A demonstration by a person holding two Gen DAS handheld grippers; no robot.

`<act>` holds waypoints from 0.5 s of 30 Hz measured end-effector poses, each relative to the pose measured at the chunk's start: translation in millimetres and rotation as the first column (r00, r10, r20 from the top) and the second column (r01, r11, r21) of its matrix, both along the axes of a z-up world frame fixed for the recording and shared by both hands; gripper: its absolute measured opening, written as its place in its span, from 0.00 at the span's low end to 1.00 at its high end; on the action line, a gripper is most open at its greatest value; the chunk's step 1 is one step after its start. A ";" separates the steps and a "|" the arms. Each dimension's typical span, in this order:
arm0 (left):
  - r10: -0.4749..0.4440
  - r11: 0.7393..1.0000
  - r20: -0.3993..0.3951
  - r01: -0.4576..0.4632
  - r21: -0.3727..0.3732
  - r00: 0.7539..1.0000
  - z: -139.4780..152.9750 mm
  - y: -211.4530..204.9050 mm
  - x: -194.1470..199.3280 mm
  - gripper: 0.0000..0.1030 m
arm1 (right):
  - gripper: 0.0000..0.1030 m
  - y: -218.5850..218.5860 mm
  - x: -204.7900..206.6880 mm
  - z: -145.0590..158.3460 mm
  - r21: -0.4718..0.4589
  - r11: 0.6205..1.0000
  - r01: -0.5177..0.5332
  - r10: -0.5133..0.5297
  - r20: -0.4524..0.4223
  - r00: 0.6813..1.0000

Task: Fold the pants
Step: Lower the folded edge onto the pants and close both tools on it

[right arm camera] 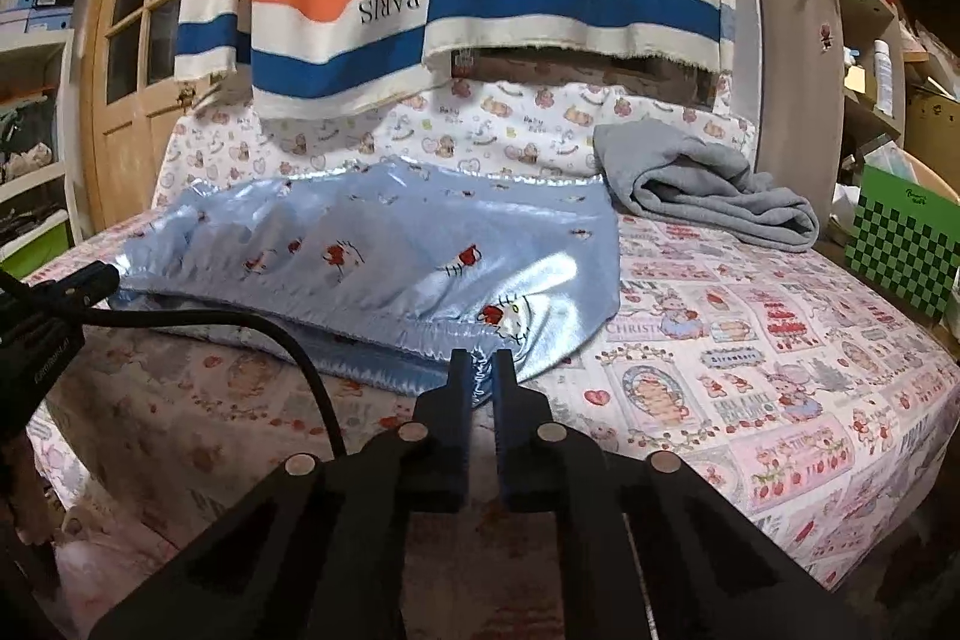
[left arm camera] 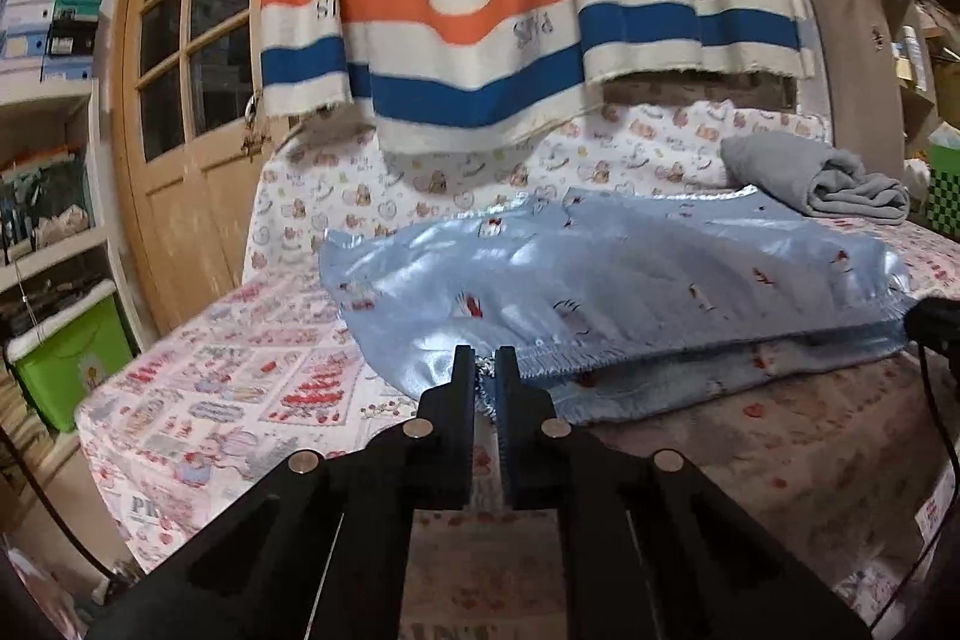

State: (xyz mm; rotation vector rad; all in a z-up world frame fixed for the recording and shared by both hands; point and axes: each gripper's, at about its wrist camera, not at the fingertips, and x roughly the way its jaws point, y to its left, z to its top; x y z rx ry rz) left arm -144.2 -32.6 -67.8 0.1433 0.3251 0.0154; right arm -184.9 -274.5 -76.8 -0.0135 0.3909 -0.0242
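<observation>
Pants (left arm camera: 600, 280) lie crosswise, waistband nearest, pinched by both tools.

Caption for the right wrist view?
Right gripper shut on the blue pants' near edge on the bed, grey cloth behind.

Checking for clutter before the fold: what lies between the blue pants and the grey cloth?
Nothing: in the right wrist view only bare patterned bedsheet separates the pants from the grey cloth.
</observation>
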 end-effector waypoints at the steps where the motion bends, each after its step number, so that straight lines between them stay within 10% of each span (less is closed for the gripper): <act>1: 0.021 1.000 0.018 -0.021 0.016 1.000 1.6 0.1 -5.0 0.00 | 0.05 0.0 -2.4 1.3 0.003 1.000 0.003 -0.003 0.000 1.000; 10: 0.032 0.998 -0.040 -0.034 -0.048 0.999 1.5 22.3 -8.7 0.00 | 0.05 -2.4 -13.0 0.4 0.044 0.999 -0.010 0.011 -0.013 1.000; 15: -0.016 0.997 -0.084 0.010 -0.078 0.996 3.2 15.7 0.4 0.29 | 0.06 -6.0 -14.2 5.0 0.060 0.998 0.009 -0.009 0.001 1.000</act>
